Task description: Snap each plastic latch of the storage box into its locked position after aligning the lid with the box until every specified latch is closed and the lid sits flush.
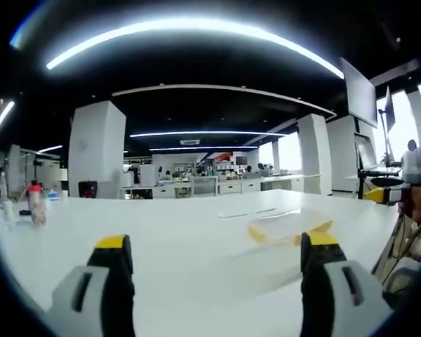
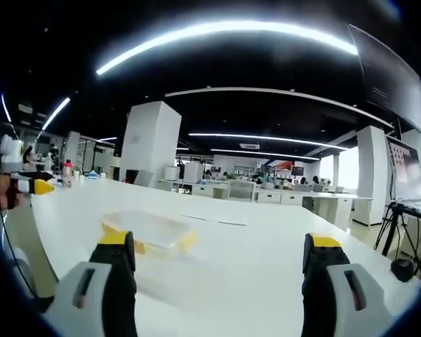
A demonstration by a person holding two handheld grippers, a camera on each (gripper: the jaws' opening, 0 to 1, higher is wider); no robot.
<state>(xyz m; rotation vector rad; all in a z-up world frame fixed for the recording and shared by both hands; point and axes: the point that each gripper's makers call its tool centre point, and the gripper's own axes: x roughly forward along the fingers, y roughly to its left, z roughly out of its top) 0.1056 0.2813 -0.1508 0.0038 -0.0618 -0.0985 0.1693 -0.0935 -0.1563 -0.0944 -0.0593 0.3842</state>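
One clear storage box (image 1: 289, 228) with a clear lid lies on the white desk (image 1: 182, 232), right of centre in the left gripper view, between and above the two jaw tips. Its long axis runs from the lower left toward the upper right of that frame. Two yellow latches (image 1: 258, 235) show on its near side there. In the right gripper view the same storage box (image 2: 149, 230) sits at centre left, just above the left jaw tip, its long axis running from upper left to lower right, with yellow latches (image 2: 188, 241) at its edges.

The left tool (image 1: 214, 246) hovers low over the desk, level, its two yellow-tipped jaws spread wide with nothing between them. The right tool (image 2: 221, 246) is posed alike, jaws wide and empty.

At the right edge of the left gripper view, the right tool (image 1: 389, 193) appears, held in a hand (image 1: 419, 207). At the left edge of the right gripper view, the left tool (image 2: 28, 184) appears.

One bottle (image 1: 36, 203) with a red cap stands on the desk at the far left of the left gripper view.
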